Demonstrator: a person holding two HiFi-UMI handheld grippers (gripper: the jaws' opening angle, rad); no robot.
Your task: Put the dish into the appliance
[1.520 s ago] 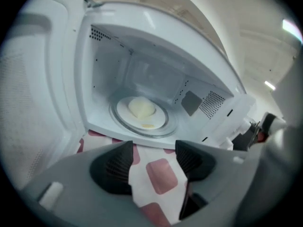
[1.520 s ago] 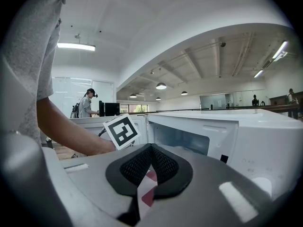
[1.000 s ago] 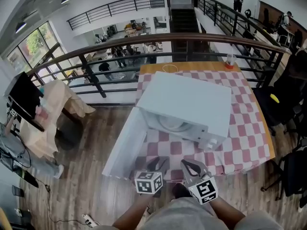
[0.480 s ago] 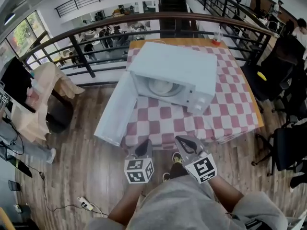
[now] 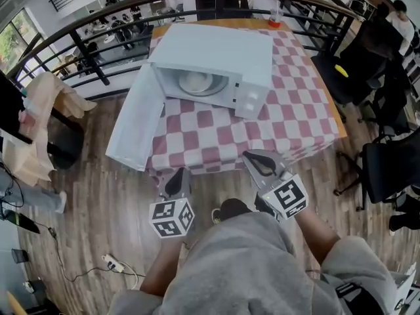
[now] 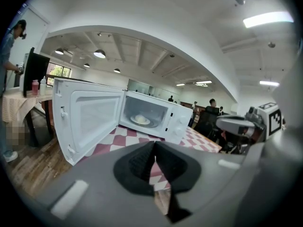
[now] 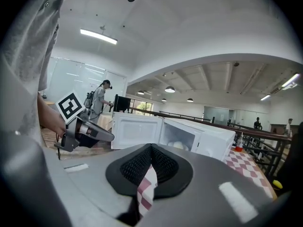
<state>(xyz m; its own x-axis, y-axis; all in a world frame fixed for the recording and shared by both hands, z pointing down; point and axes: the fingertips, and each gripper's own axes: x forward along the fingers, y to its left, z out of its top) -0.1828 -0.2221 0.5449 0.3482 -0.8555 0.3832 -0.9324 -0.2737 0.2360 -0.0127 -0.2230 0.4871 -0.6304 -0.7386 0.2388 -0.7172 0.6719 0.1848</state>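
Observation:
A white microwave [image 5: 216, 58] stands on the red-and-white checked table [image 5: 289, 120], its door [image 5: 134, 126] swung wide open to the left. A white dish [image 5: 195, 82] with something pale on it sits inside the cavity; it also shows as the dish [image 6: 140, 119] in the left gripper view and the dish [image 7: 177, 145] in the right gripper view. My left gripper [image 5: 177, 176] is shut and empty, held over the wooden floor short of the table's near edge. My right gripper [image 5: 252, 156] is beside it, also shut with nothing in it. Neither touches the microwave.
A dark railing [image 5: 85, 58] runs behind the table. A cup with a red base [image 5: 273, 16] stands at the table's far edge. Black chairs [image 5: 387, 169] are at the right, a cloth-draped stand [image 5: 39, 130] at the left, a cable [image 5: 111, 262] on the floor.
The left gripper's jaws have closed. Both grippers and the head camera have drawn back from the table, so the microwave now lies farther off.

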